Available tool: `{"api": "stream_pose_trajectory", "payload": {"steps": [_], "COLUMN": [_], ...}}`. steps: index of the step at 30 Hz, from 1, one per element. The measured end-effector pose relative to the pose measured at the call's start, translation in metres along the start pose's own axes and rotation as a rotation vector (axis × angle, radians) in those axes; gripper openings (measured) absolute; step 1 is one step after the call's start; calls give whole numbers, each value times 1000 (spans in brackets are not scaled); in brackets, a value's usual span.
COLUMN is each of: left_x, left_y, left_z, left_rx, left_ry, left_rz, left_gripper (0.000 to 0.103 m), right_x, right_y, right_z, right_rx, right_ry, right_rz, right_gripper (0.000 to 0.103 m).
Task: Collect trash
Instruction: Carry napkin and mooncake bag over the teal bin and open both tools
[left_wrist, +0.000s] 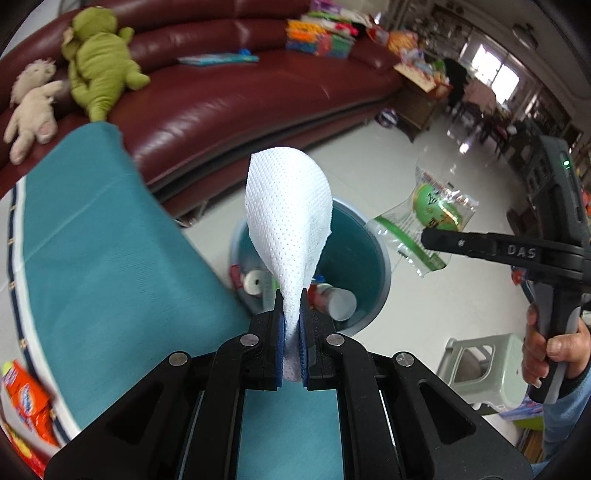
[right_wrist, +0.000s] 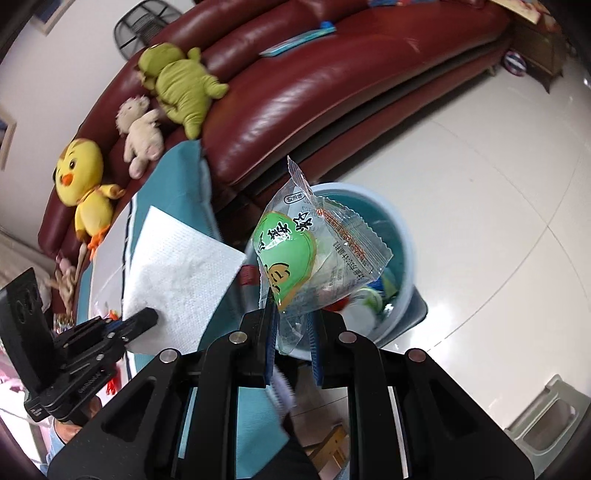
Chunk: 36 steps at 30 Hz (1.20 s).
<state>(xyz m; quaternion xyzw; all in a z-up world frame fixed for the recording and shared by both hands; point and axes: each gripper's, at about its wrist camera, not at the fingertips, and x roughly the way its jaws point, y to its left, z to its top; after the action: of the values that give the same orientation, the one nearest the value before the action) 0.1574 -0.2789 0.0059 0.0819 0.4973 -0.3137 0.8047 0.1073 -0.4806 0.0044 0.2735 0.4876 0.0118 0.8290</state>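
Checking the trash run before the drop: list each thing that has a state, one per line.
Left tongs: shut on paper towel.
Right tongs: shut on clear snack wrapper, empty, crumpled.
Blue bin: open, trash already inside.
Bottle in bin: lying on its side.

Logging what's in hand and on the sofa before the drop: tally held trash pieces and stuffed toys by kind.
Paper towel, in left hand-held gripper: 1
Snack wrapper, in right hand-held gripper: 1
Stuffed toys: green, cream, yellow: 3
Total: 5
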Motion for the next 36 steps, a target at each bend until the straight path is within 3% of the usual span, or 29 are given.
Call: {"api": "stream_pose_trajectory", "payload": {"steps": [12, 14, 16, 18, 24, 31, 34, 36], "left_x": [79, 88, 93, 93, 84, 60, 48, 40], "left_y": [-18, -15, -13, -10, 5, 26, 33, 37], "left_z": [26, 28, 26, 23, 11, -7, -14, -18], "left_rx": [16, 6, 2, -1, -16, -57, -81, -88], "left_ry": [116, 128, 140, 128, 128, 113, 98, 87], "left_rz": [-8, -6, -5, 14, 39, 54, 45, 47], "left_gripper": [10, 19, 49, 63, 85, 91, 91, 92], "right_x": [17, 20, 24, 28, 43, 61, 69, 73], "right_y": [-37, -40, -39, -40, -35, -21, -14, -9], "right_z": [19, 21, 23, 24, 28, 29, 29, 30], "right_rx": [51, 55, 56, 55, 47, 28, 13, 15], "right_ry": [26, 31, 39, 48, 75, 112, 131, 142], "right_rz": [-20, -24, -30, -34, -35, -28, -36, -37], "right_gripper": [15, 15, 15, 15, 15, 17, 24, 49]}}
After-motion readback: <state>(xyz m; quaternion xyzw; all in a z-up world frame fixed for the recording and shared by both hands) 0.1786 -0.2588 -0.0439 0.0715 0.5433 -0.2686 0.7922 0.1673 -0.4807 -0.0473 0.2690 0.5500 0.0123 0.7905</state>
